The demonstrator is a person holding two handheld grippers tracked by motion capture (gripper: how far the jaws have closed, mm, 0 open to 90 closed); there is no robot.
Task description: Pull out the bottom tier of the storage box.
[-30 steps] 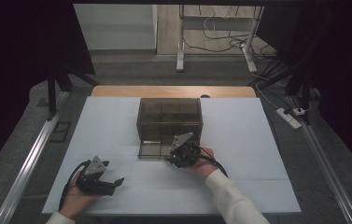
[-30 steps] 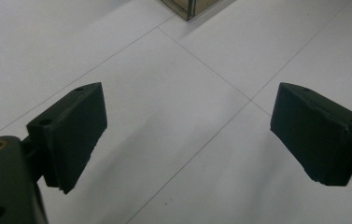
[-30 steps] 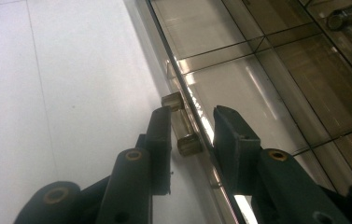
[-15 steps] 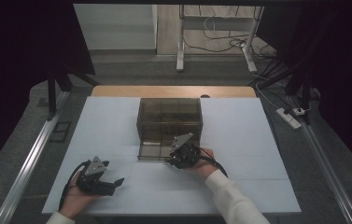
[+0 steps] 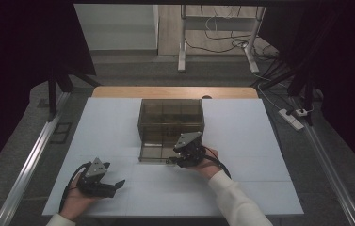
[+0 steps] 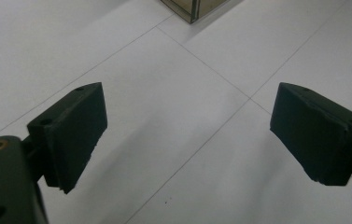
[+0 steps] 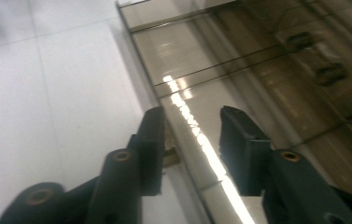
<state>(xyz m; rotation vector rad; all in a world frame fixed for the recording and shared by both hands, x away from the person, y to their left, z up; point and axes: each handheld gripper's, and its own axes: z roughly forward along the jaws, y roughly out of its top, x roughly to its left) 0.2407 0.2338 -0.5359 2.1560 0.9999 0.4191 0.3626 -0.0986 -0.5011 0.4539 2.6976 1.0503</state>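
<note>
The right gripper [image 7: 190,140] has just been opening its jaws, which now straddle the front wall of the pulled-out drawer [image 5: 156,151] without pressing on it

We see the left gripper [image 6: 187,140] with both black jaws spread wide apart, nothing between them, just bare white table [image 6: 131,74] crossed by thin seam lines. Relative to the gripper, a corner of the brown see-through box [image 6: 197,7] sits well ahead at the top edge, slightly right of the left jaw.
</note>
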